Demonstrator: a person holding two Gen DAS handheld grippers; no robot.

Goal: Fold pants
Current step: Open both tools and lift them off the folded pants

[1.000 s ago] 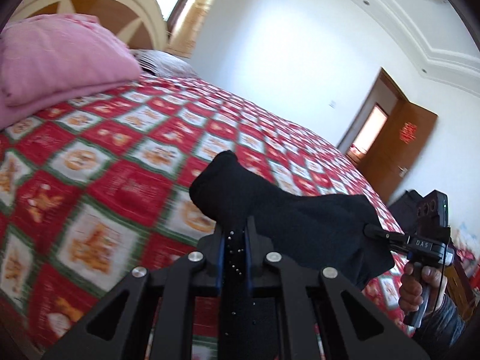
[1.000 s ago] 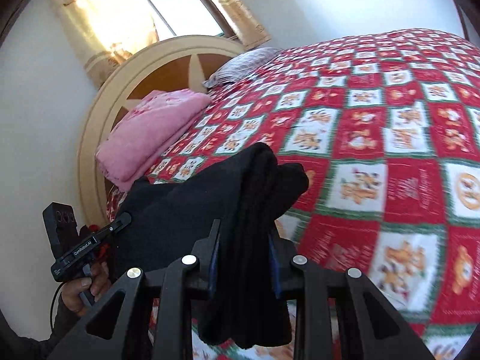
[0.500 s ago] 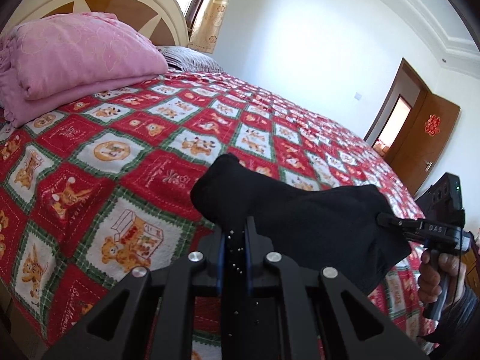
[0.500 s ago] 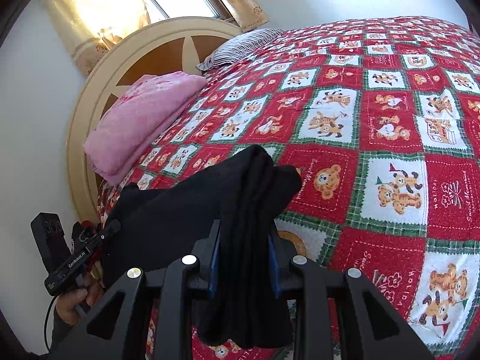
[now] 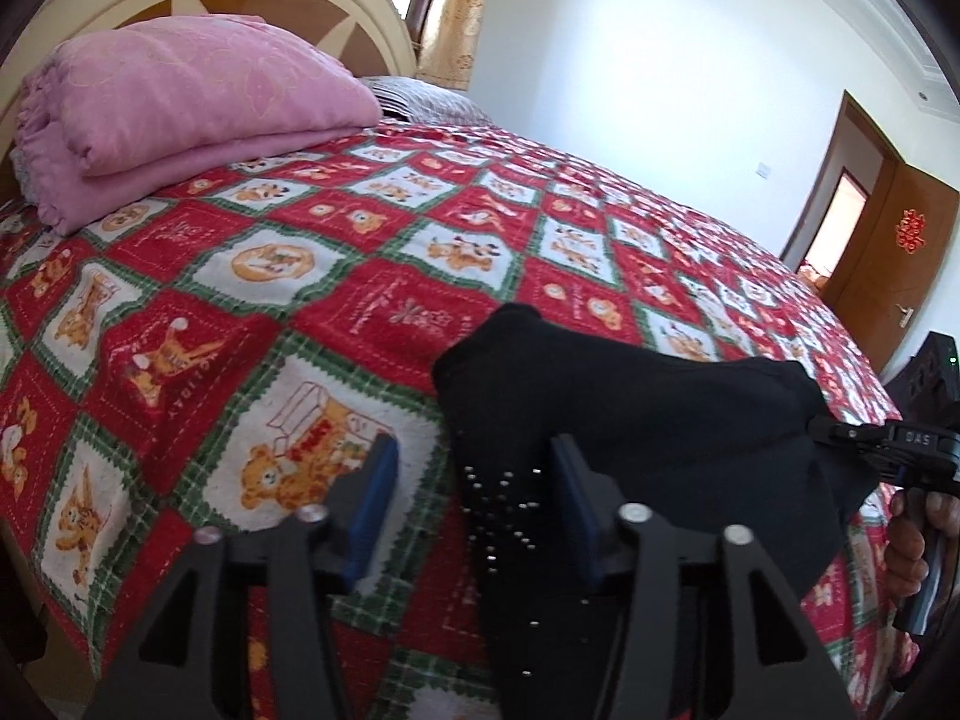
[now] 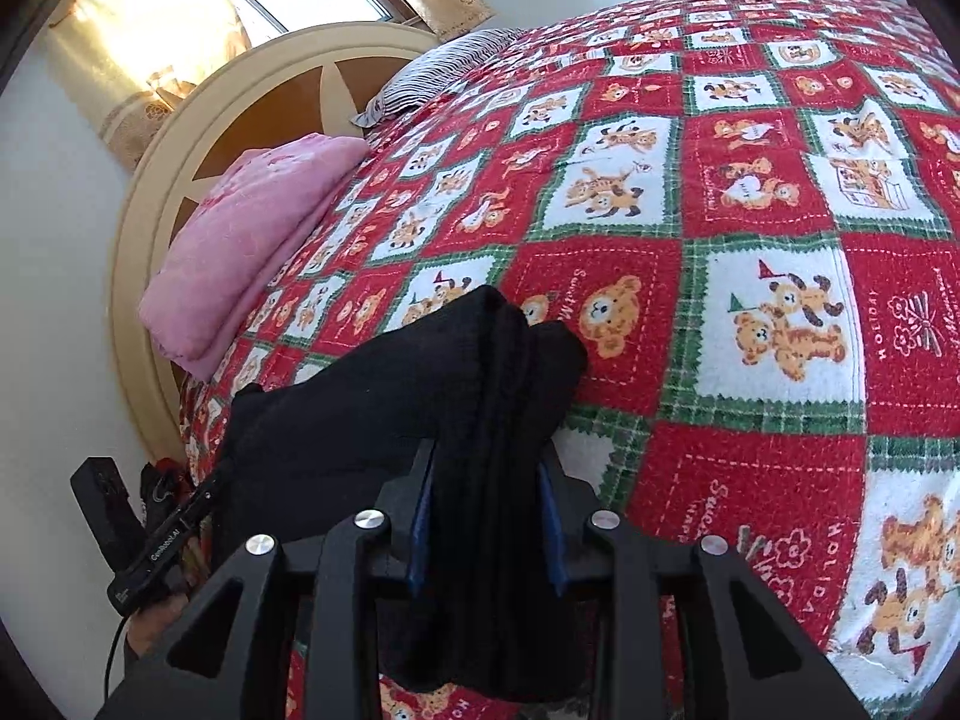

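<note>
The pants point(image 5: 630, 420) are already gathered into a thick black bundle, stretched between the two tongs above the near edge of the quilt point(image 5: 336, 300). The left tongs point(image 5: 474, 498) are opening; their left pad stands clear of the cloth, which lies against the right pad only. The right tongs point(image 6: 486, 522) are also opening, with the folded layers between the pads, apparently touching them. The folding looks mostly done. What seems left is setting the bundle flat on the quilt ahead of the tongs, releasing it fully, and perhaps smoothing it.
</note>
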